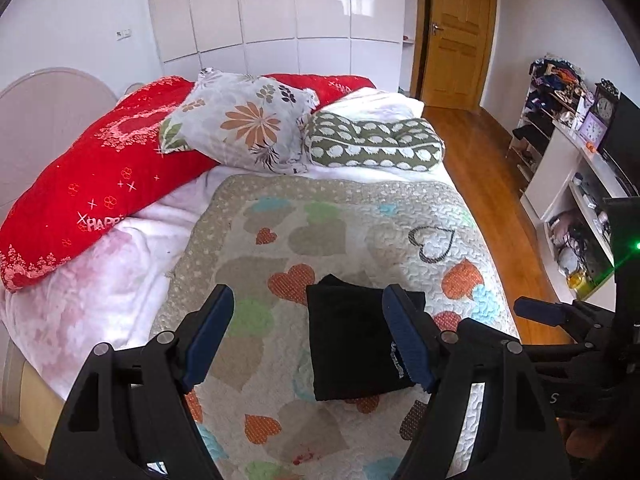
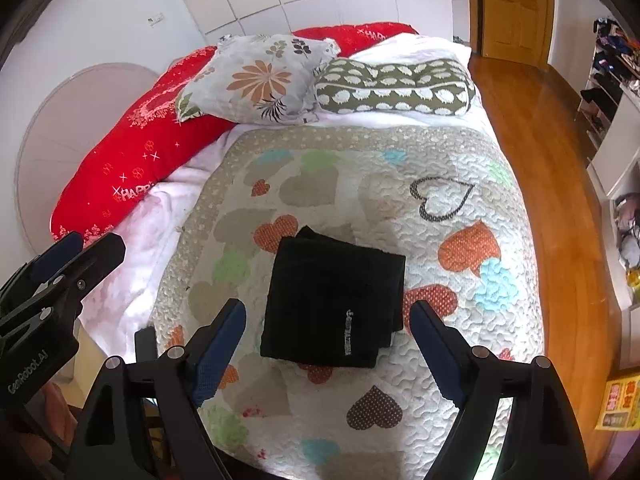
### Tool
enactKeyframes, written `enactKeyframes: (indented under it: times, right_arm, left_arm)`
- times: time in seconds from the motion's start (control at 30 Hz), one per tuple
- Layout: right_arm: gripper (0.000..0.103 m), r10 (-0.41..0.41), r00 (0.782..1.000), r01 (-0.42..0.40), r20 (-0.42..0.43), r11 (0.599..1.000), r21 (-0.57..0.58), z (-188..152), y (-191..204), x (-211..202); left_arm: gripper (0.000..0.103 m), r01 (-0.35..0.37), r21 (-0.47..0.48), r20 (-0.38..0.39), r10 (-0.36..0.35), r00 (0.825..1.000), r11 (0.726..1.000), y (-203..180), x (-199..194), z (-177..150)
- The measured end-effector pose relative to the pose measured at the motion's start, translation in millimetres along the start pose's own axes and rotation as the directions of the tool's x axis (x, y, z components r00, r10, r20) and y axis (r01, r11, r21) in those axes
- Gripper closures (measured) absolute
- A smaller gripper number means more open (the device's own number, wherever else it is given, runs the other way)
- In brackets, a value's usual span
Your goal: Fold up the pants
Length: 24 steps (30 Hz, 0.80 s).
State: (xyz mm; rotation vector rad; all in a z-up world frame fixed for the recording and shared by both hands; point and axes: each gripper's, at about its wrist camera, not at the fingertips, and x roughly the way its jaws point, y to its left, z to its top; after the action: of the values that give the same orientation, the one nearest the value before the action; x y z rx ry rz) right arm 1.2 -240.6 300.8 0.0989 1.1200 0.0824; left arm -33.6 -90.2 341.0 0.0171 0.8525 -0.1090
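Black pants [image 2: 334, 298] lie folded into a compact rectangle on the heart-patterned quilt [image 2: 460, 208], a small white logo facing up. They also show in the left wrist view [image 1: 352, 344], partly behind one finger. My left gripper [image 1: 308, 296] is open and empty, held above the quilt with the pants at its right finger. My right gripper [image 2: 328, 312] is open and empty, raised above the pants, which show between its fingers. The left gripper also shows at the left edge of the right wrist view [image 2: 68, 252].
A red pillow [image 2: 132, 156], a floral pillow [image 2: 260, 80] and a green patterned pillow [image 2: 396, 88] lie at the bed's far end. Wooden floor [image 2: 560, 200] runs along the right. Cluttered white shelves [image 1: 576, 184] stand at the right wall. A wooden door [image 1: 460, 32] is behind.
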Motion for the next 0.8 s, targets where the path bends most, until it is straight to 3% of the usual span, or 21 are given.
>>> enactKeyframes:
  times: [0.37, 0.8]
  right_arm:
    - [0.018, -0.035, 0.99, 0.037, -0.136, 0.999, 0.012, -29, -11, 46]
    - [0.018, -0.05, 0.988, 0.053, -0.148, 0.999, 0.014, -30, -19, 51]
  left_arm:
    - [0.026, 0.044, -0.048, -0.177, -0.051, 0.983, 0.998, -1, 43, -36]
    - [0.026, 0.057, -0.026, -0.209, -0.061, 0.976, 0.998, -12, 62, -42]
